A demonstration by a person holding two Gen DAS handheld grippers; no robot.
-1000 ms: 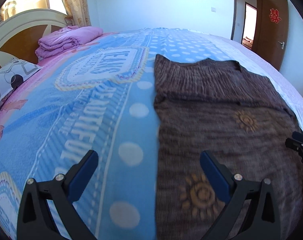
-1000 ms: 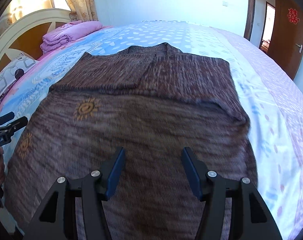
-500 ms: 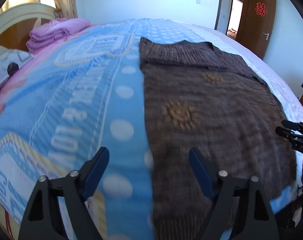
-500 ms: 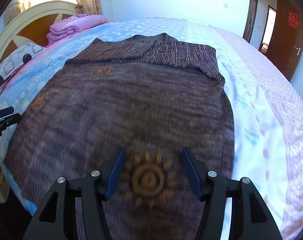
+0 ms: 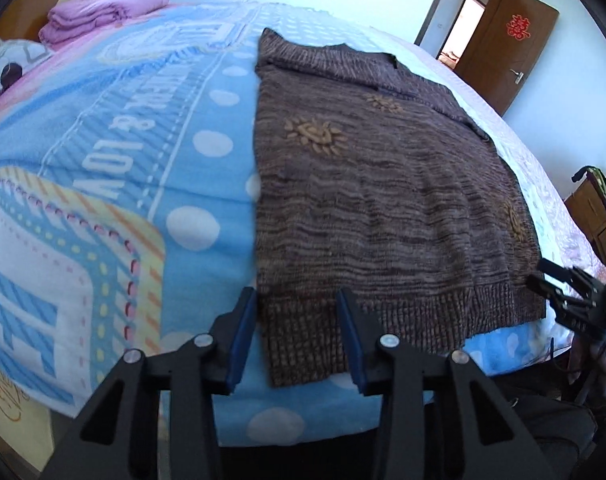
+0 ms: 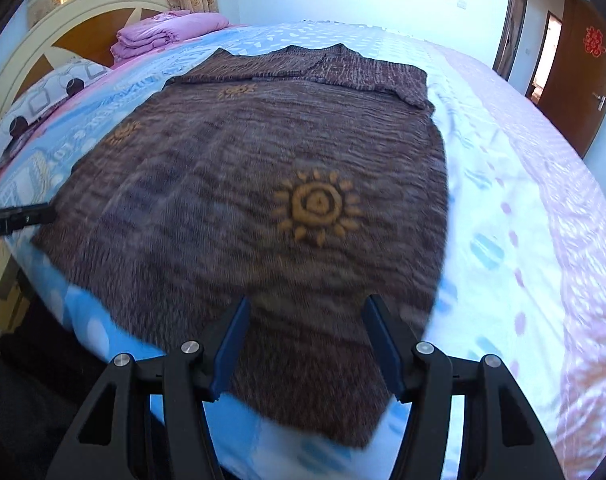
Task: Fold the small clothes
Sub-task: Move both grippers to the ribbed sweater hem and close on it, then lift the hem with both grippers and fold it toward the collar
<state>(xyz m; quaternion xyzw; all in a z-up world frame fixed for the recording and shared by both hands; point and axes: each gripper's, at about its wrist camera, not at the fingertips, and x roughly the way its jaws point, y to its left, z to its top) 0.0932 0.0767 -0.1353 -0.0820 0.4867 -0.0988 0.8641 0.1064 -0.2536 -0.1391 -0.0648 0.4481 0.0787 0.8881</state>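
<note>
Left wrist view: brown knit sweater (image 5: 383, 184) lies flat on the bed, over a blue blanket (image 5: 115, 152) w/ white dots & lettering. Gold sun motifs on the knit. Ribbed hem is at the near edge of the bed, its near left corner hanging a bit over the side. Left gripper (image 5: 297, 336) sits right over that hem corner, blue pads either side of it; jaws have just been closing in, hem corner between them but pads not yet pressing on the cloth, a gap shows on both sides, so not gripping. Right gripper (image 5: 559, 288) shows at the right edge, by the other hem corner; can't tell from here if it touches the knit. Folded pink quilt (image 5: 99, 16) far back at the head of the bed, brown door (image 5: 507, 40) w/ red paper-cut at upper right.

Right wrist view: same sweater (image 6: 263, 200) spread toward the headboard (image 6: 63, 36), collar at the far end, sleeves folded across the top. Big sun motif mid-frame. Right gripper (image 6: 307, 344) hovers above the near hem w/ jaws apart, nothing clamped; picture is blurred low down so exact height over the knit unclear. Left gripper tip (image 6: 19, 218) pokes in at the left edge, at the sweater's left hem side. Pillow (image 6: 43, 104) w/ circle print near headboard, pink quilt (image 6: 167, 32) beside it
</note>
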